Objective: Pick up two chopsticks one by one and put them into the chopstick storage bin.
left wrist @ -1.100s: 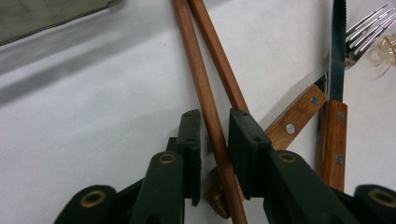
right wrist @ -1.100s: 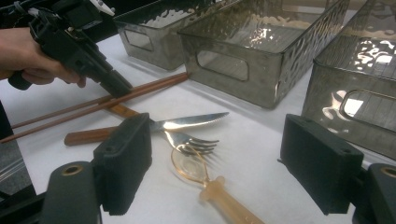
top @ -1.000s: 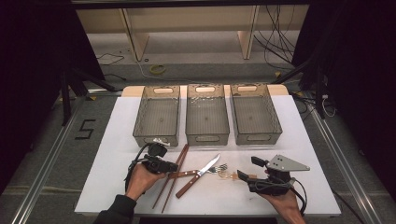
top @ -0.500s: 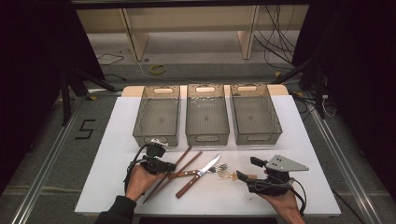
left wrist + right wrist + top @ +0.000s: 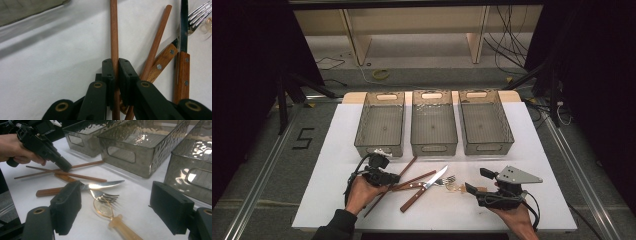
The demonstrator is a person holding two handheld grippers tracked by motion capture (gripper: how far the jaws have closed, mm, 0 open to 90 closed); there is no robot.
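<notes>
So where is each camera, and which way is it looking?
High view: above the person's edge of the table, looking forward and down at three bins; both hands show.
Left gripper view: rides the left gripper, looking along its jaws, shut on a chopstick.
Right gripper view: rides the right gripper, facing the knife, fork and bins; its jaws stand open.
Shared: the right gripper view also shows the left gripper, like the high view.

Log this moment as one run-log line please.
left gripper: just closed on chopstick | right gripper: open, hovering by spoon | bins: nothing inside
</notes>
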